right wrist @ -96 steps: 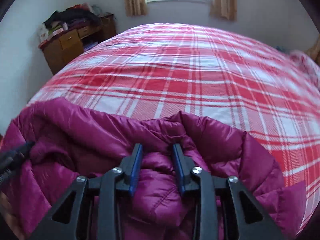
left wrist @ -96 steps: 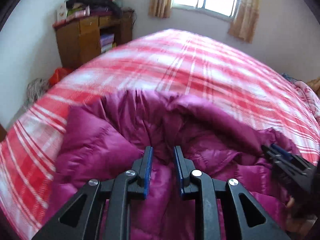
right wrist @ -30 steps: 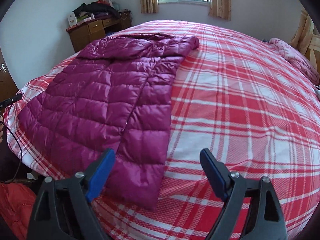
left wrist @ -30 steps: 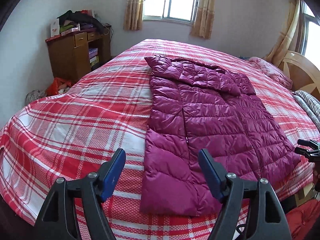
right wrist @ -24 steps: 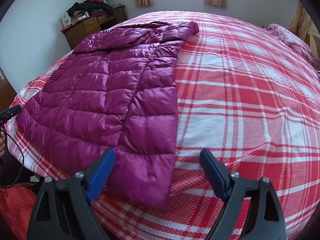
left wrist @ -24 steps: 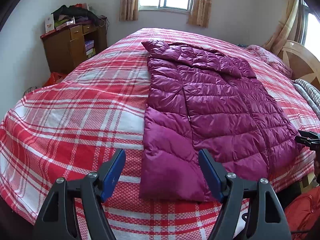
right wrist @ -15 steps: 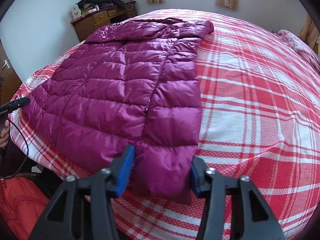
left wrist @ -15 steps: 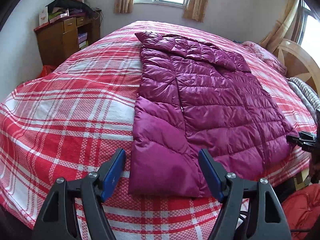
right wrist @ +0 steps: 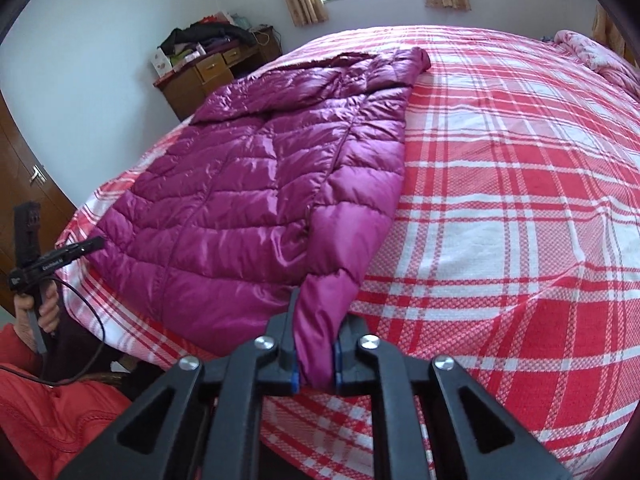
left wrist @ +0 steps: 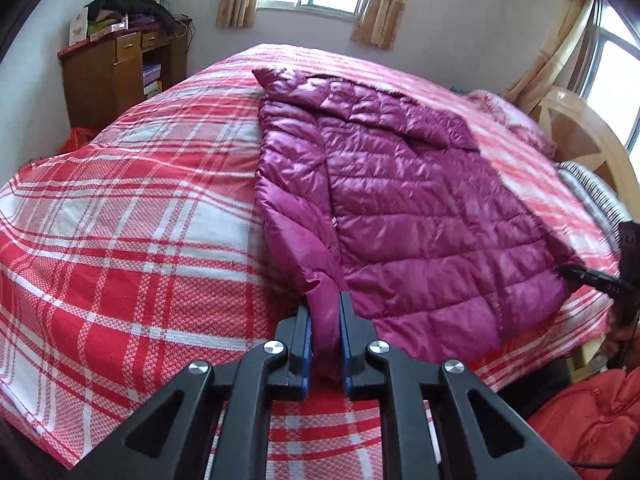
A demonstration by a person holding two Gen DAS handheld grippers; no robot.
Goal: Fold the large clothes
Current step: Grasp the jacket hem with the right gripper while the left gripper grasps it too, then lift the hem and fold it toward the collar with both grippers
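Jaws of both grippers (left wrist: 325,300) (right wrist: 316,312) pinch the glossy quilted jacket (left wrist: 400,208).

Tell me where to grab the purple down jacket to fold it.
Take the jacket by its two hem corners, from the near bed edge. It lies flat, hem nearest. The left tool and right tool already pinch them.

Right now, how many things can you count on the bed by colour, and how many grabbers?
Purple: 1, the puffy jacket
Pink: 1, the bundle at the bed's far corner
Black grabbers: 2, left gripper and right gripper
Total: 4
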